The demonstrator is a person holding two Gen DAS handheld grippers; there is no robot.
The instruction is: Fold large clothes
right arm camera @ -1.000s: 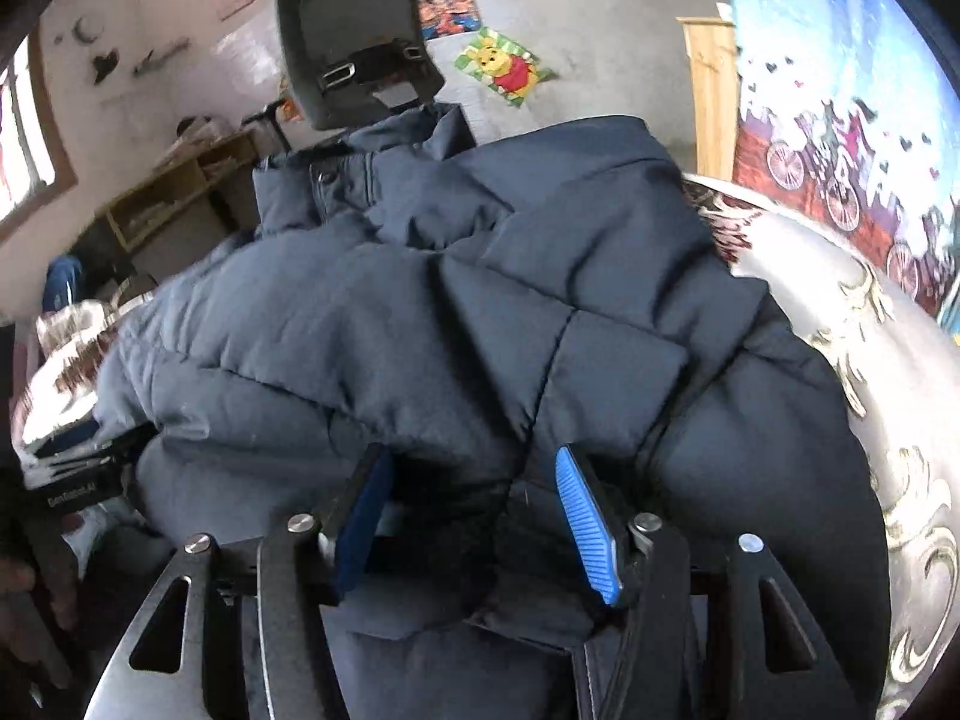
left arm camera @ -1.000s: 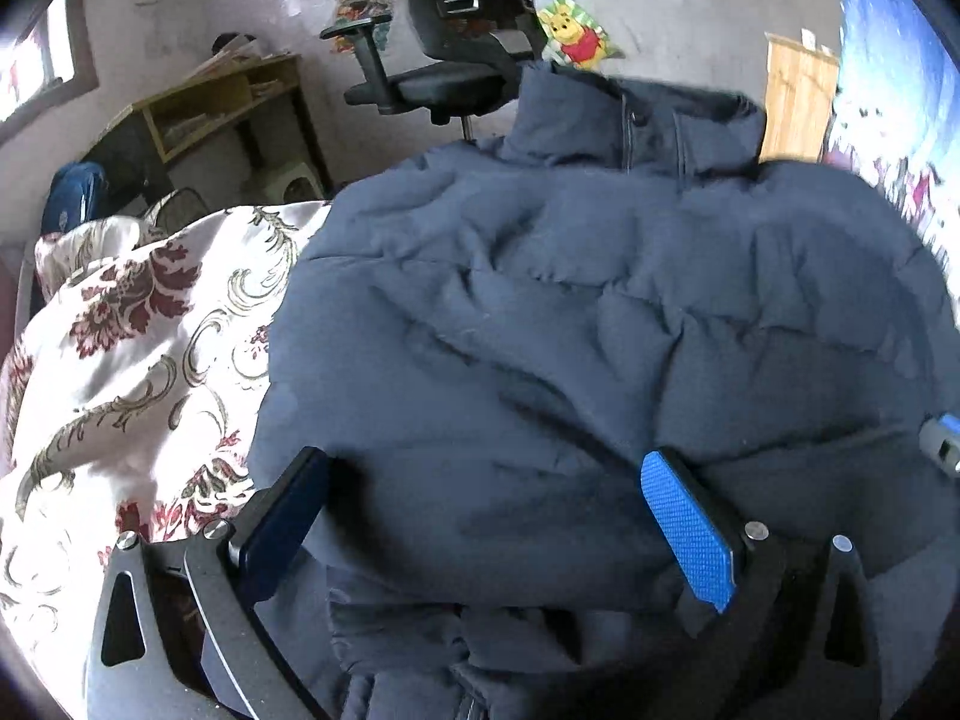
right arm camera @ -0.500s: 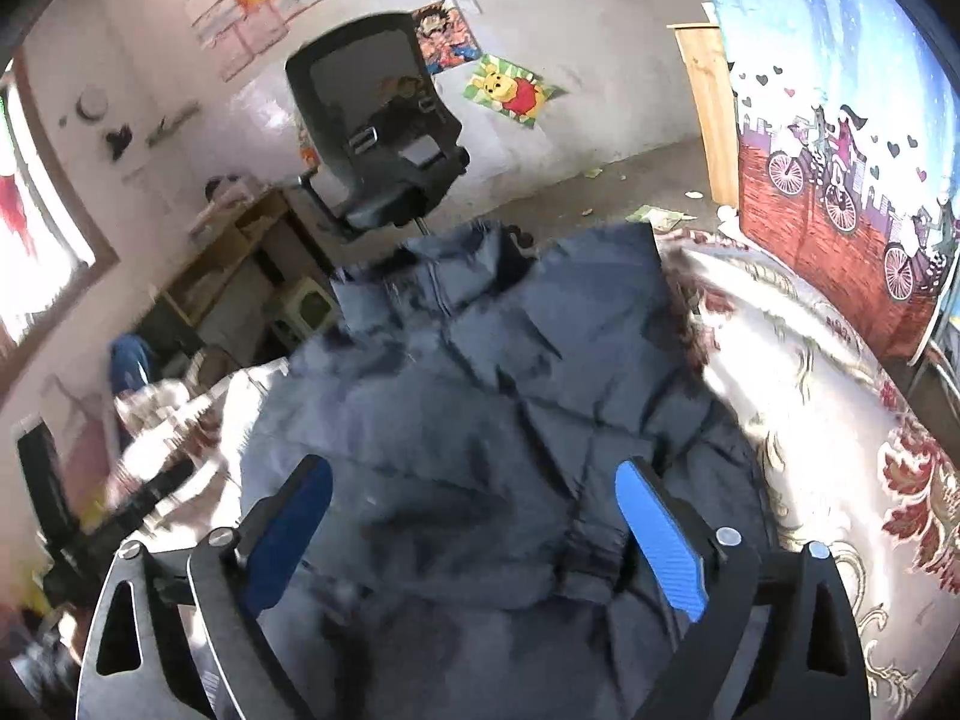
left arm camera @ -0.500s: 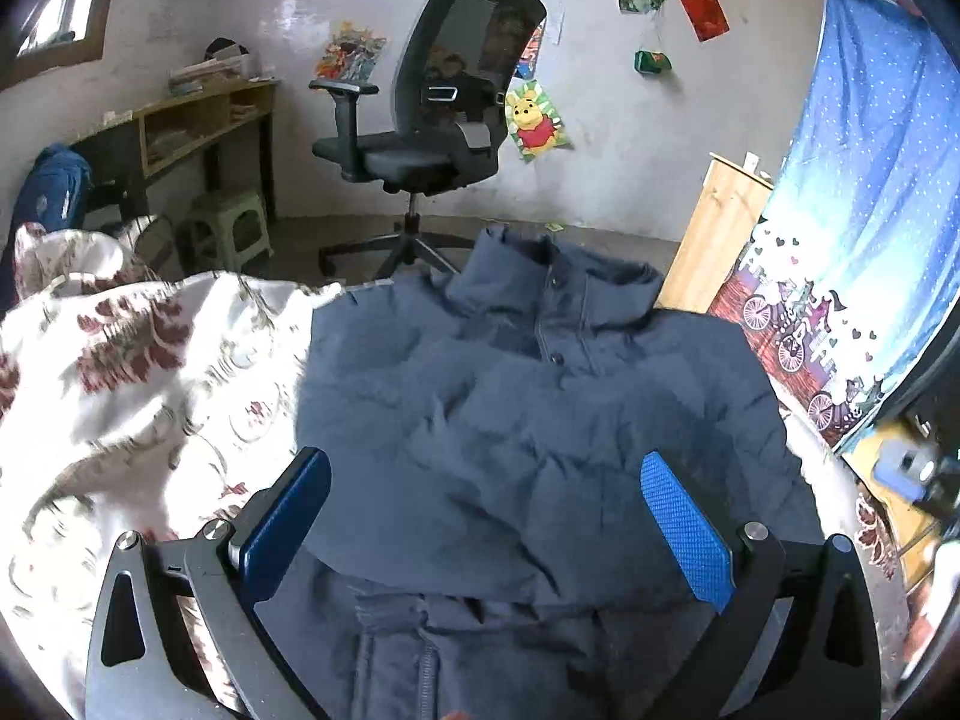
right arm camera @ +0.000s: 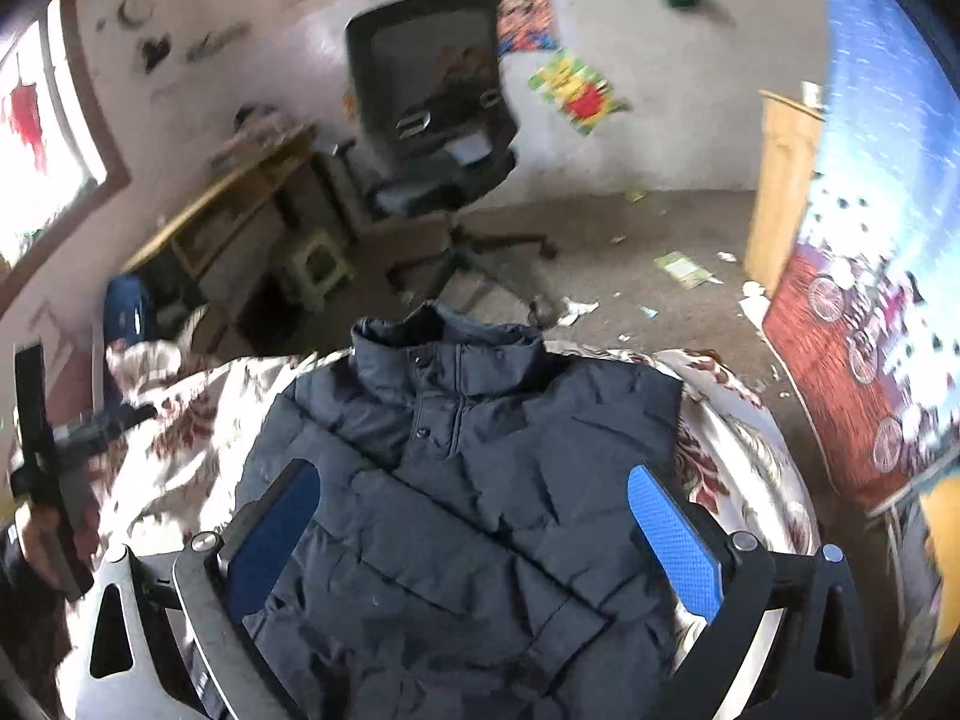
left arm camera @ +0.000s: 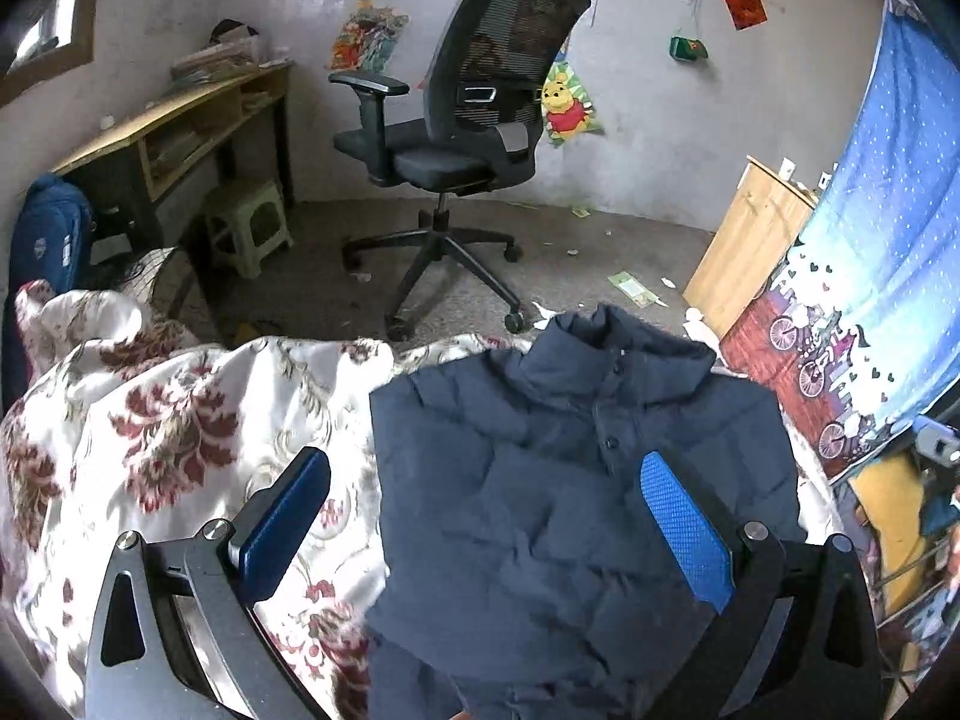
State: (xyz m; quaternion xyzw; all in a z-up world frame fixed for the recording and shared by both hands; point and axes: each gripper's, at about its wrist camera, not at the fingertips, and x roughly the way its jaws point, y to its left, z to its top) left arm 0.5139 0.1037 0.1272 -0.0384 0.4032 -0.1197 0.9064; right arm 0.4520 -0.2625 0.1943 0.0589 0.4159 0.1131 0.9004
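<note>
A dark navy padded jacket lies folded on a bed with a white and red floral cover, collar pointing away from me. It also shows in the right wrist view, with a sleeve folded across its front. My left gripper is open and empty, held above the jacket's near part. My right gripper is open and empty, also raised above the jacket. The left gripper's handle and the hand holding it show at the left edge of the right wrist view.
A black office chair stands on the floor beyond the bed. A wooden desk and a green stool are at the left. A wooden cabinet and a blue curtain are at the right.
Both grippers have lifted and pulled back from the jacket. The right gripper, closed on the fabric one second ago, has opened and let go. The jacket now lies flat.
</note>
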